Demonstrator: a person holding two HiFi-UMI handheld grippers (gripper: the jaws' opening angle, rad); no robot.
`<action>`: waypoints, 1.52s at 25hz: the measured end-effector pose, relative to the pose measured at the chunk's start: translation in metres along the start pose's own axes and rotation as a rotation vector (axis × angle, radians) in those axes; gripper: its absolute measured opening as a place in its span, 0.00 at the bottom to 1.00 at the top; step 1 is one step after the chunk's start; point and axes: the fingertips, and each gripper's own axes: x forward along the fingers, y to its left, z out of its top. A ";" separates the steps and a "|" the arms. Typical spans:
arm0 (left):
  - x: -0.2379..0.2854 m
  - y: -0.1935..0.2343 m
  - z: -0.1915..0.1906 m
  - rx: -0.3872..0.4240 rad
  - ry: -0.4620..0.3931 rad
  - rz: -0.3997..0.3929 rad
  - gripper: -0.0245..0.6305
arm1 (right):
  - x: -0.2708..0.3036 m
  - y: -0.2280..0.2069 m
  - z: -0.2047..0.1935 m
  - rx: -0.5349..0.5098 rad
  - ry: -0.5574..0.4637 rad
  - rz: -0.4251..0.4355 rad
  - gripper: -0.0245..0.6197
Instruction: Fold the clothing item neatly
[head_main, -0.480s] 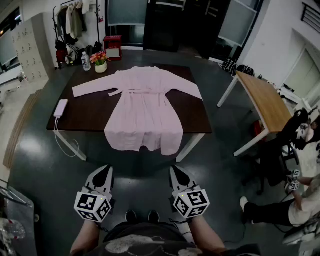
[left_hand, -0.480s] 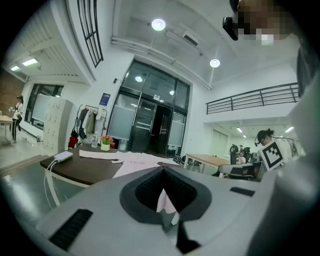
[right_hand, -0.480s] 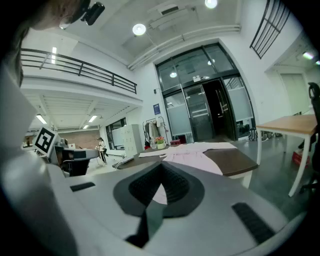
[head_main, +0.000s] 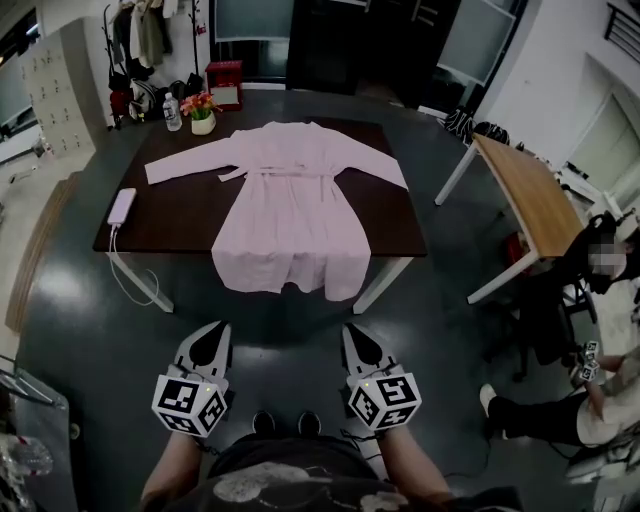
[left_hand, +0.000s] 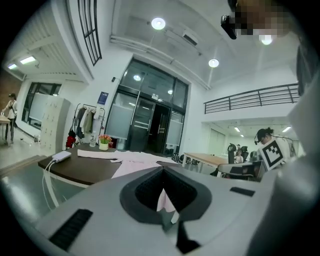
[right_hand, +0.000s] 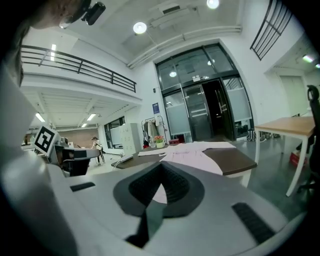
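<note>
A pale pink robe (head_main: 287, 200) lies spread flat on a dark brown table (head_main: 175, 215), sleeves out to both sides, belt tied at the waist, hem hanging over the near edge. The same robe (left_hand: 135, 159) shows ahead in the left gripper view, and the robe (right_hand: 197, 152) also in the right gripper view. My left gripper (head_main: 210, 343) and right gripper (head_main: 357, 341) are held low over the floor, well short of the table. Both are shut with nothing between the jaws.
On the table's left end lies a white power bank (head_main: 121, 210) with a cable hanging down; a flower pot (head_main: 203, 118) and a bottle (head_main: 172, 117) stand at the far left corner. A wooden table (head_main: 525, 205) stands right, with seated people beyond it.
The view has shifted slightly; the table and robe sit a little nearer. Both grippers keep their places, still shut.
</note>
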 end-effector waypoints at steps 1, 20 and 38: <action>0.001 -0.001 0.000 0.013 0.001 -0.003 0.05 | 0.001 0.000 0.000 0.000 -0.001 -0.003 0.02; -0.018 0.064 -0.005 -0.013 -0.025 0.029 0.05 | 0.047 0.054 0.010 0.017 -0.072 -0.007 0.02; 0.035 0.148 -0.014 -0.040 0.033 0.130 0.05 | 0.173 0.048 -0.002 0.048 -0.016 0.059 0.02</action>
